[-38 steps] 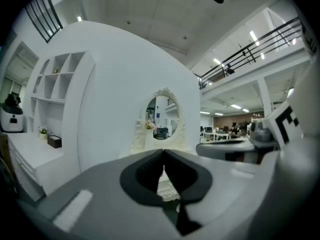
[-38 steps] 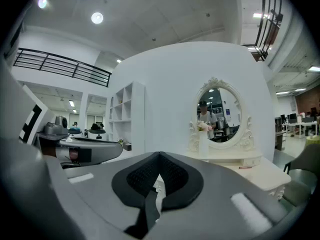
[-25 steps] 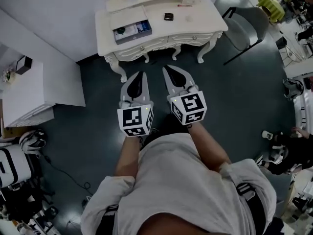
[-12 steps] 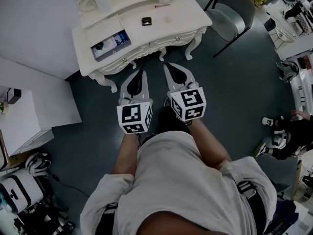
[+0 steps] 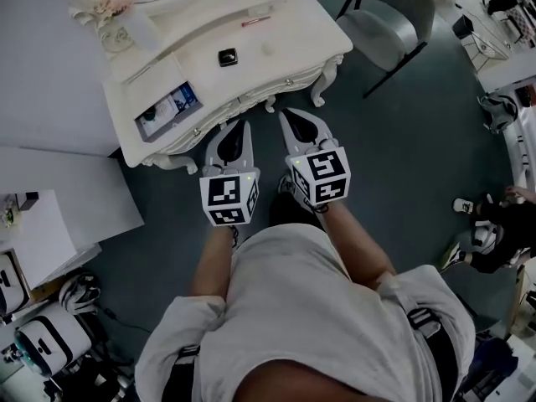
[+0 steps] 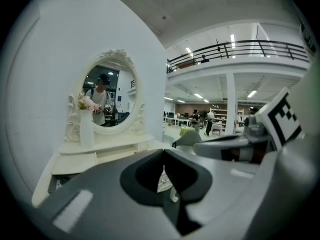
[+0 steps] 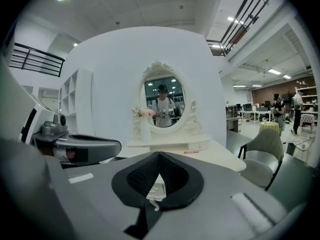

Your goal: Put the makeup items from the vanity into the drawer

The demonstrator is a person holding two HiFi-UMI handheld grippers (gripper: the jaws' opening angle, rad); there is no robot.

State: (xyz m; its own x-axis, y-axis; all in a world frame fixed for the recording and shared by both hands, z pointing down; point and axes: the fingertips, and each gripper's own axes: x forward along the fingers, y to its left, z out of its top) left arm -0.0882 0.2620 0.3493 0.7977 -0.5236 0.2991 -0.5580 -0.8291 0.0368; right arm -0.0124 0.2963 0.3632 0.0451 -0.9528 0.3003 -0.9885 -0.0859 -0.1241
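Bench [image 5: 311, 37] of cream painted wood, carved scroll apron, curved legs. Flat blue-and-white box [image 5: 167, 110] at its left end; I cannot tell whether it lies in a drawer. Left tongs [image 5: 242, 126]: smooth grey shells tapering to a point, closed tight on nothing, tip near the bench front. Small square black compact [image 5: 227, 56] on the bare top. Right tongs [image 5: 286, 114]: same shape, closed, empty. Slim pink stick [image 5: 255, 22] farther back. Grey curved-shell chair [image 5: 385, 23], thin black legs, well apart.
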